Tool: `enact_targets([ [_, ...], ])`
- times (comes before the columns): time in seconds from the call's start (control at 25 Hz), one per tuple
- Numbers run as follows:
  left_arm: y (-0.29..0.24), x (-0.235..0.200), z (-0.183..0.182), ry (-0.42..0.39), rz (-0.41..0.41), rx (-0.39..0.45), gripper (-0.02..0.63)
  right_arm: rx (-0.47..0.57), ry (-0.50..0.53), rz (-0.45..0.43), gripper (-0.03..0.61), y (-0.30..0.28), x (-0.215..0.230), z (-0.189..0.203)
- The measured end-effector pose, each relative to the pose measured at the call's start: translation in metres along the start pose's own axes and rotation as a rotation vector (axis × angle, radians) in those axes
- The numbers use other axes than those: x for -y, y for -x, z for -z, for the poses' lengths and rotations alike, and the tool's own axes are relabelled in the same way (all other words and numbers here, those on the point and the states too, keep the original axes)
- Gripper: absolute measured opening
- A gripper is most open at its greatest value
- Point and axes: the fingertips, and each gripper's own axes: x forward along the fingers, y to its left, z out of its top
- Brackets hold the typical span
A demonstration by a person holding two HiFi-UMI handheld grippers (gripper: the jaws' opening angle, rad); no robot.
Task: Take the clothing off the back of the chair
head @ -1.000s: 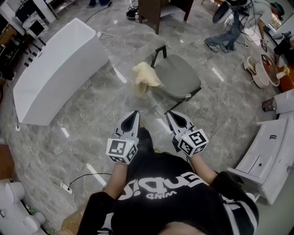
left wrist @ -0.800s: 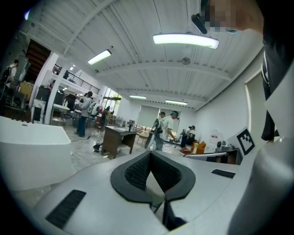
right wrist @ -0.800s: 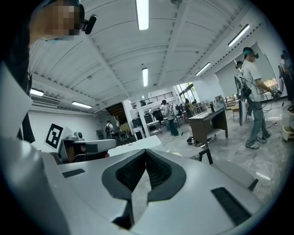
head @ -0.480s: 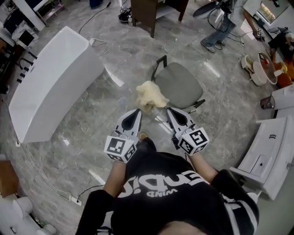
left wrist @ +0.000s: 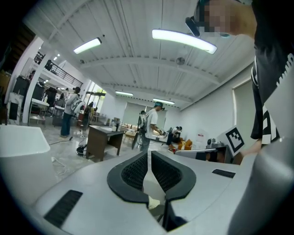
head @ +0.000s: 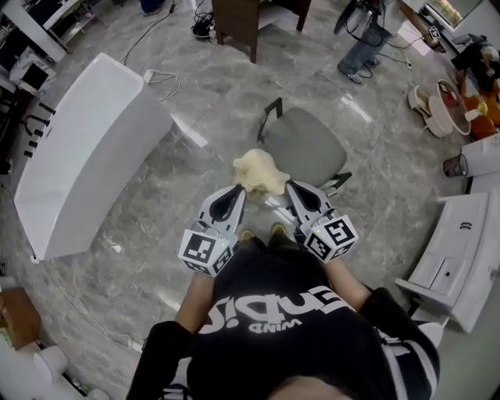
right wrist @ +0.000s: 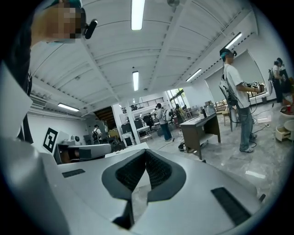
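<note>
A grey office chair (head: 306,146) stands on the marble floor, its back towards me. Cream clothing (head: 261,172) is draped over that back. My left gripper (head: 233,193) is shut and empty, its tip just below and left of the clothing. My right gripper (head: 296,188) is also shut and empty, just right of the clothing's lower edge. Neither touches the cloth. In the left gripper view the left gripper (left wrist: 149,155) has its jaws pressed together, with a sliver of cream cloth (left wrist: 153,202) below them. In the right gripper view the right gripper (right wrist: 145,154) shows closed jaws.
A long white curved counter (head: 86,148) lies to the left. A brown desk (head: 242,19) and a standing person (head: 361,35) are beyond the chair. White cabinets (head: 457,258) stand at the right, with baskets (head: 437,109) behind them. A cable (head: 156,76) trails on the floor.
I have walked towards the chair with both shut grippers held out. The chair and the clothing have come closer, and the clothing now sits just ahead of the tips.
</note>
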Motion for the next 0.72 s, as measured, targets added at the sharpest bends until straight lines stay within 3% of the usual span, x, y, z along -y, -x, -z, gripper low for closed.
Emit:
enact_targets([
  [0.12, -0.007, -0.006, -0.002, -0.004, -0.016, -0.006, 0.038, -0.005, -0.005, -0.013, 0.014, -0.008, 0.006, -0.003],
  [0.32, -0.018, -0.015, -0.004, 0.004, -0.026, 0.007, 0.205, -0.018, 0.005, -0.041, 0.014, -0.019, 0.016, -0.008],
  [0.56, -0.038, -0.011, 0.010, -0.016, 0.027, -0.026, 0.425, -0.016, 0.007, -0.056, 0.014, -0.022, 0.035, -0.011],
  [0.72, -0.049, -0.009, 0.036, -0.075, 0.073, -0.134, 0.453, -0.019, 0.002, -0.061, 0.014, -0.024, 0.043, -0.012],
])
